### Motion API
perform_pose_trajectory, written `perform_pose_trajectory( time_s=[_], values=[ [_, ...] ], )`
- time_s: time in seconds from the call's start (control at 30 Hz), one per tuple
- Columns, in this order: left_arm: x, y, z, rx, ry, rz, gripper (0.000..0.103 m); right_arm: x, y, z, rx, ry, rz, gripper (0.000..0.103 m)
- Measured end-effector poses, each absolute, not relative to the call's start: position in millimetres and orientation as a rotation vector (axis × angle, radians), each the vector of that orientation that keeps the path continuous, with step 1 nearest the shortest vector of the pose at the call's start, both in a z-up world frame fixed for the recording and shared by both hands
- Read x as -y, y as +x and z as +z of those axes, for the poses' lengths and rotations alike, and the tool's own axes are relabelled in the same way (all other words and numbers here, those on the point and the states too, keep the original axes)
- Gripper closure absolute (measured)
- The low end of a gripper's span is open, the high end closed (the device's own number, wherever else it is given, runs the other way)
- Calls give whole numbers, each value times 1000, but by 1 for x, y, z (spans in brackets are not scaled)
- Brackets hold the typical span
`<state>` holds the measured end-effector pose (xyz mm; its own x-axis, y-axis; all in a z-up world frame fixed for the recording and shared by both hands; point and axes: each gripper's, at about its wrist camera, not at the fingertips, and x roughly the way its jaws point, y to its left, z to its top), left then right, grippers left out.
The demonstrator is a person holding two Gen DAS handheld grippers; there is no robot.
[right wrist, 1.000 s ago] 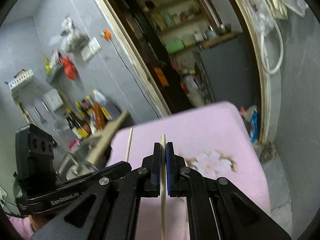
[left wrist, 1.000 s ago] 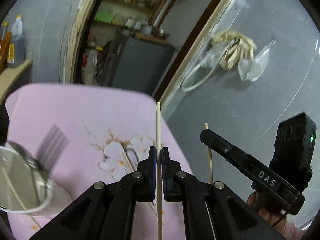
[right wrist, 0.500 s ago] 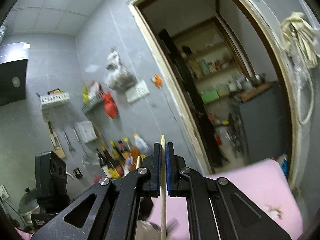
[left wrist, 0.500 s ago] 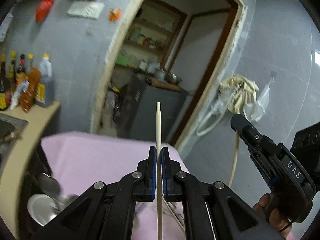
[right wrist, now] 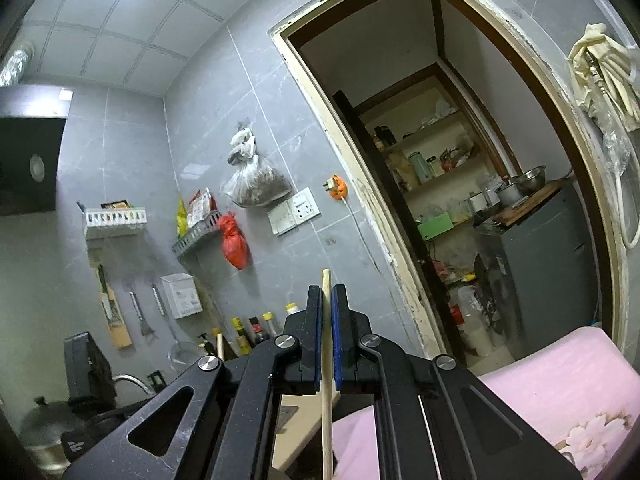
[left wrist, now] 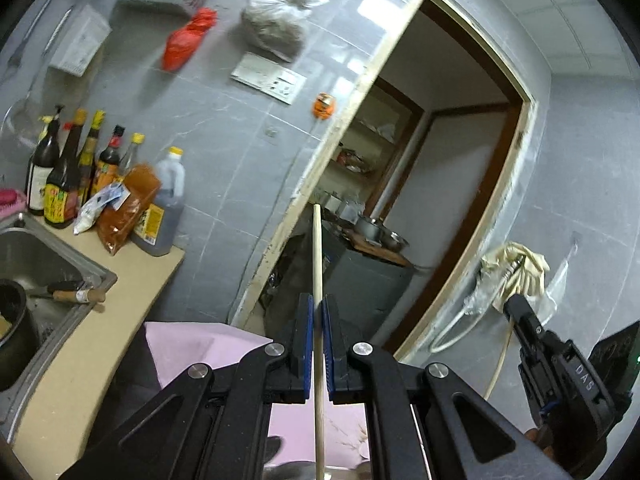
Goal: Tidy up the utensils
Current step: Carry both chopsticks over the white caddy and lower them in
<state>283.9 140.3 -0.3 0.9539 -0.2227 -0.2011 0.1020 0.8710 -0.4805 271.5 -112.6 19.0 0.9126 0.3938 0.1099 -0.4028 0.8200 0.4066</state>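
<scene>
My left gripper (left wrist: 316,312) is shut on a pale wooden chopstick (left wrist: 317,256) that stands upright, its tip well above the pads. My right gripper (right wrist: 327,304) is shut on a second wooden chopstick (right wrist: 327,416), also upright, its tip just above the pads. Both are lifted and tilted up toward the wall and doorway. The right gripper also shows at the right edge of the left wrist view (left wrist: 516,312), with its chopstick (left wrist: 502,360) hanging below it. The left gripper's body shows at lower left of the right wrist view (right wrist: 92,364). No utensil holder is in view.
A pink flowered tablecloth (right wrist: 560,392) lies low in both views (left wrist: 188,352). A counter with a steel sink (left wrist: 44,264) and sauce bottles (left wrist: 64,176) is at left. An open doorway (right wrist: 460,184) leads to a pantry. Bags and racks hang on the tiled wall.
Both grippers have tilted up steeply with their chopsticks. The table has dropped toward the bottom of both views, and the metal cup at lower left has gone out of sight.
</scene>
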Motion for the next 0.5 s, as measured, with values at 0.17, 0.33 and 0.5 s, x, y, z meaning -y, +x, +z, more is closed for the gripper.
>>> perform_pose_trajectory(
  time_s=[0.17, 0.33, 0.5],
  values=[
    [-151, 285, -28, -231, -493, -156, 98, 102, 277, -3, 16, 389, 404, 99],
    [-153, 276, -43, -212, -474, -145, 98, 97, 277, -17, 5, 346, 402, 99],
    [-142, 262, -50, -165, -389, -114, 98, 94, 276, -27, 3, 313, 402, 99]
  ],
)
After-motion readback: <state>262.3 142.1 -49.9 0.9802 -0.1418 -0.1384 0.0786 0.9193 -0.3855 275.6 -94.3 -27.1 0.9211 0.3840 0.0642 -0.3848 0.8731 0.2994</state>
